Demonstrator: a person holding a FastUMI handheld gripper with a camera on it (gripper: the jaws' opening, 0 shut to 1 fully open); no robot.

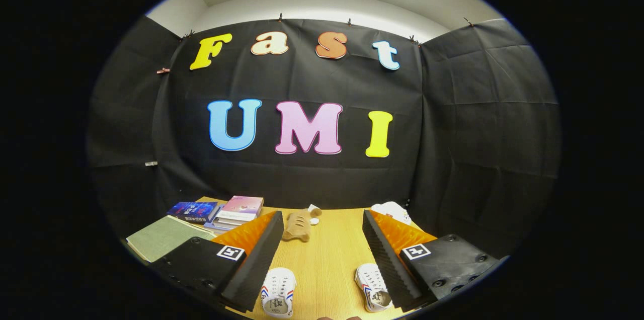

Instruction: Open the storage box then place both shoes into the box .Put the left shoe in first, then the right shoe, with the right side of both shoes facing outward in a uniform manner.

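Two white shoes with red and blue side stripes lie on the wooden table (pixel 327 254), down between my fingers. One shoe (pixel 278 291) lies next to the left finger, toe pointing away. The other shoe (pixel 371 287) lies against the right finger's inner face, partly covered by it. My gripper (pixel 322 232) hangs above the table, wide open, with nothing between its fingers.
Beyond the left finger lie stacked books (pixel 236 212), a dark book (pixel 193 211) and a green folder (pixel 163 237). A tan plush toy (pixel 298 224) lies just ahead of the fingertips at the table's back. A white object (pixel 392 211) sits beyond the right finger, against the cloth wall.
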